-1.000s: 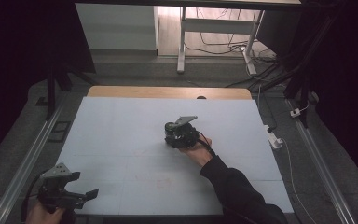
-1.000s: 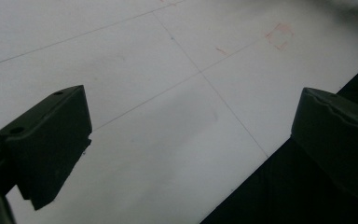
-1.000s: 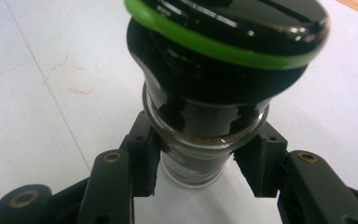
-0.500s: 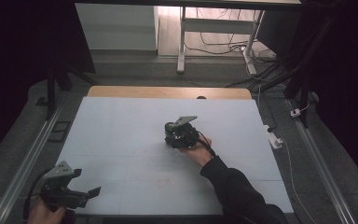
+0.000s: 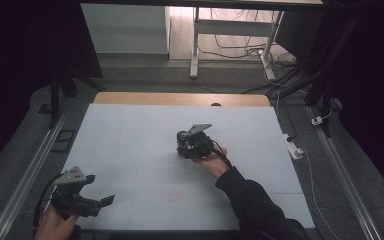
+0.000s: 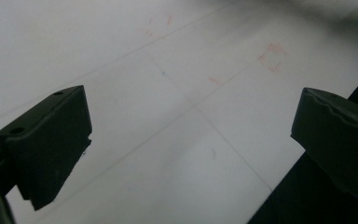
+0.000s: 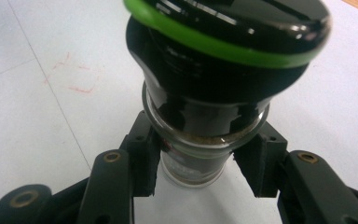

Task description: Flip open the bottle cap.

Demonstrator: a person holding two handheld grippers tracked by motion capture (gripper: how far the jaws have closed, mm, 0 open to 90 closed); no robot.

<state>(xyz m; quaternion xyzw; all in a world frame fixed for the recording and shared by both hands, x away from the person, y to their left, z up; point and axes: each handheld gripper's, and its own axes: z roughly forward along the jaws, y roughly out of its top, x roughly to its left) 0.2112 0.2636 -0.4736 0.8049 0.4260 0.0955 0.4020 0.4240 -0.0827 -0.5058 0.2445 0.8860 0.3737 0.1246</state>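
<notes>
Glass forms the body of the grinder jar point(image 7: 200, 140), which stands upright on the white table point(image 5: 130, 135) near its middle, seen in the high view under the right gripper point(image 5: 192, 146). A black cap with a green ring point(image 7: 223, 44) tops the jar, and a pale granular fill is visible at the shoulder of the glass.

Handling judgement: the glass wall is rigid and will not yield to the pads, so grip depends on friction alone; the smooth, rounded surface is likely to be slippery. The jar is probably of moderate weight and top-heavy because of the wide cap, and it would break if dropped or knocked over. The best place to take hold is the straight glass section below the cap, where the pads can seat flat; the flared cap offers no parallel faces.

Position relative to the jaws: in the right gripper view the jar sits centred between the two black jaws, which are clamped on the glass body just under the cap, one pad on each side. The base of the jar appears to rest on the table, though contact cannot be confirmed.

The left gripper point(image 5: 97, 202) hovers at the near left corner of the table, well apart from the jar. Its jaws stand wide apart with nothing between them.
</notes>
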